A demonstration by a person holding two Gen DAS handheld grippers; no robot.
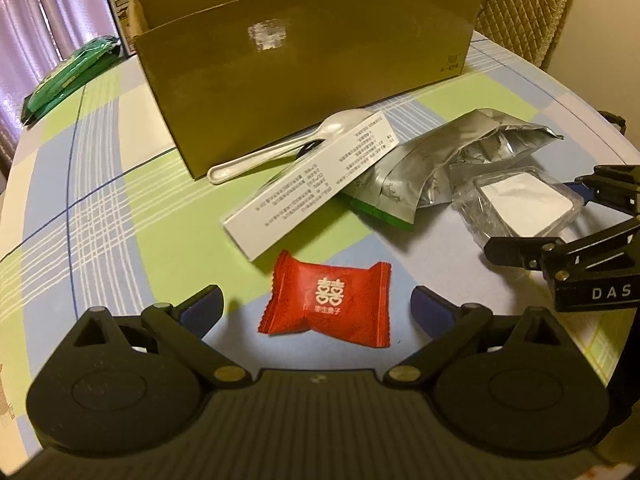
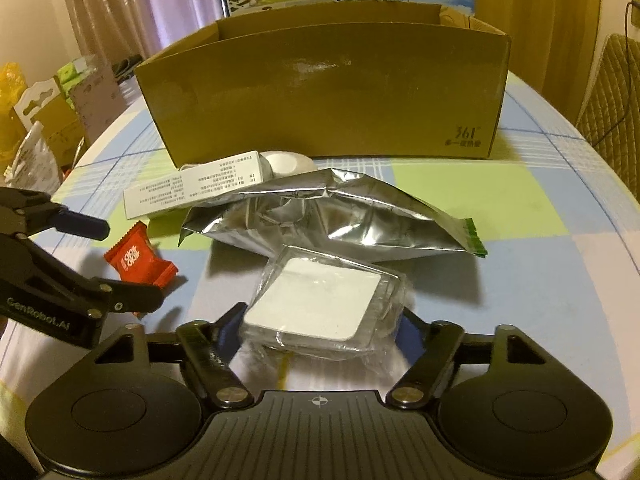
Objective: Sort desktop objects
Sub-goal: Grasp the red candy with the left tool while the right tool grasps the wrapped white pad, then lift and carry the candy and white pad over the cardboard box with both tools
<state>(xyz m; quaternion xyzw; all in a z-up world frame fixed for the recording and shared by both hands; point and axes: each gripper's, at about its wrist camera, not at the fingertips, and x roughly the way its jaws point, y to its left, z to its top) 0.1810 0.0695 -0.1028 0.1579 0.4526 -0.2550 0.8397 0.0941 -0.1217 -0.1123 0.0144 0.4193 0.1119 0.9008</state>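
A tall open cardboard box point(image 1: 304, 68) stood upright at the back, and everything else lay in front of it. Nearest its front wall, a white plastic spoon point(image 1: 280, 148) was tucked partly under a long white printed carton point(image 1: 316, 182) that lay slanted, with a crumpled silver foil pouch point(image 2: 332, 216) beside the carton. Farther from the box lay a clear-wrapped white square block point(image 2: 320, 304) and a red candy packet point(image 1: 326, 300) with a white double-happiness mark.

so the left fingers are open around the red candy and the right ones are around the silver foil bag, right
Not quite. The left gripper does sit open around the red candy, but the right gripper brackets the clear plastic case holding a white square, not the silver foil bag, which lies just beyond it. The right wrist view shows this.
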